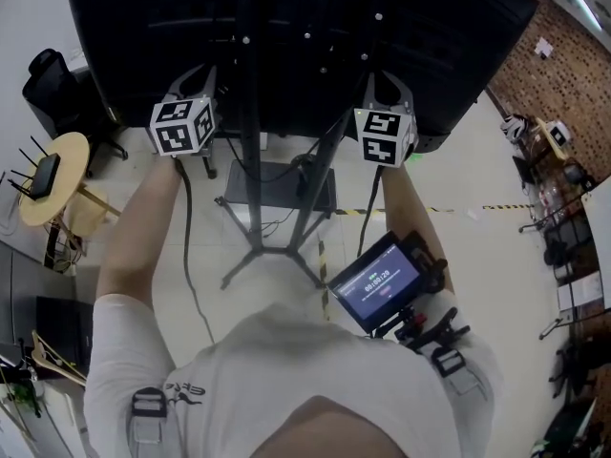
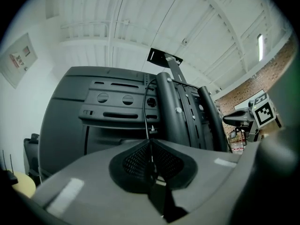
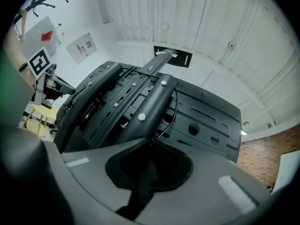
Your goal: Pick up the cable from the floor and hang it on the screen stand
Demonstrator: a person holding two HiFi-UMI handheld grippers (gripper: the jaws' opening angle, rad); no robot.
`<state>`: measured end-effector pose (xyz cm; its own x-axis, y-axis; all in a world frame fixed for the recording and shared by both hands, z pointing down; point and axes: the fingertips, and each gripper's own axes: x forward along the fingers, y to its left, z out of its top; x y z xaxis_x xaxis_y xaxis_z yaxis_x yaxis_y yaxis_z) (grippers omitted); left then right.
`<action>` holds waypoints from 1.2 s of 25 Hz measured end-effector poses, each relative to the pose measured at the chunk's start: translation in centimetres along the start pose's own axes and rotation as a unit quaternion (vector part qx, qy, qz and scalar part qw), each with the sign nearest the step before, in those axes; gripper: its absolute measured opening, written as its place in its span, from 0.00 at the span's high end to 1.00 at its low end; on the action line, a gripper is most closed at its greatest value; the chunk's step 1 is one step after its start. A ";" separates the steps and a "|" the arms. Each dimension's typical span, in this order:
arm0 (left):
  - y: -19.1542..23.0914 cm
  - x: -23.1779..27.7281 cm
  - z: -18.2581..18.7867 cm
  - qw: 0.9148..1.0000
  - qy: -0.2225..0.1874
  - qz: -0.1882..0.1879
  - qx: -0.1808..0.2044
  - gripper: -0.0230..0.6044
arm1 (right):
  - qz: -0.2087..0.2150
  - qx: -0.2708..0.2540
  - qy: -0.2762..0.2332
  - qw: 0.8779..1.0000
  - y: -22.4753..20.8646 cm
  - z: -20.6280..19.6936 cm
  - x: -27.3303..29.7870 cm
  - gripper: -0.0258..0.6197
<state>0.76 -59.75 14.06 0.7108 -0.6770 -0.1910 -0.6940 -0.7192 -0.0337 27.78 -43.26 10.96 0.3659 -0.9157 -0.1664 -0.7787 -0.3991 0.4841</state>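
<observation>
left gripper [image 2: 151,144]: jaws pinched on the thin cable [image 2: 145,109]
right gripper [image 3: 150,144]: jaws closed on it too, it seems
cable run: rises from both, over the screen stand [image 3: 152,102] between them

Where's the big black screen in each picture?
Head view: the screen fills the top of the picture, seen from above.
Left gripper view: the screen's back fills the middle, from the left side to past the centre.
Right gripper view: the screen's back fills the middle and slopes down to the right.
Shared landmark: the stand post on the screen's back, right of centre in the left gripper view and central in the right gripper view.
</observation>
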 end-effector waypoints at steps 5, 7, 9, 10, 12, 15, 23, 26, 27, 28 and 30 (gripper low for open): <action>-0.5 -1.9 -1.2 1.000 0.010 0.011 0.007 0.93 | 0.023 0.017 -0.001 1.000 2.0 -1.2 -0.8 0.94; -1.8 -2.7 -1.1 1.000 0.011 0.016 0.014 0.93 | 0.036 0.029 -0.007 0.999 2.1 -1.6 -1.5 0.94; -3.7 -3.7 -0.9 0.999 0.013 0.023 0.018 0.94 | 0.055 0.044 -0.012 0.997 1.9 -2.3 -2.3 0.94; -4.9 -4.2 -0.9 0.999 0.014 0.028 0.018 0.94 | 0.067 0.054 -0.013 0.996 1.7 -2.7 -2.8 0.94; -7.0 -5.3 -1.3 0.999 0.015 0.040 0.015 0.94 | 0.094 0.072 -0.013 0.993 1.7 -3.6 -3.7 0.94; -8.5 -6.8 -3.0 0.998 0.022 0.055 0.008 0.94 | 0.133 0.094 -0.011 0.987 3.6 -4.8 -4.5 0.94; -15.4 -12.0 -5.3 0.994 0.039 0.106 -0.005 0.94 | 0.232 0.134 -0.006 0.964 5.5 -8.0 -9.1 0.94; -18.8 -14.6 -5.4 0.991 0.041 0.129 -0.003 0.94 | 0.267 0.143 -0.007 0.953 5.2 -9.1 -11.6 0.94; -19.3 -15.5 -5.6 0.990 0.043 0.138 -0.004 0.94 | 0.279 0.145 -0.008 0.949 5.7 -9.3 -12.2 0.94; -19.8 -16.5 -5.9 0.988 0.044 0.146 -0.004 0.94 | 0.292 0.147 -0.010 0.945 6.3 -9.5 -13.0 0.94; -20.5 -18.4 -6.3 0.985 0.047 0.164 -0.004 0.94 | 0.315 0.149 -0.012 0.937 7.6 -9.7 -14.5 0.94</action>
<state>2.62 -33.58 24.40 0.4570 -0.8841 -0.0978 -0.8871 -0.4610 0.0220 21.46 -32.53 25.38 -0.2241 -0.9732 0.0510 -0.9455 0.2298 0.2309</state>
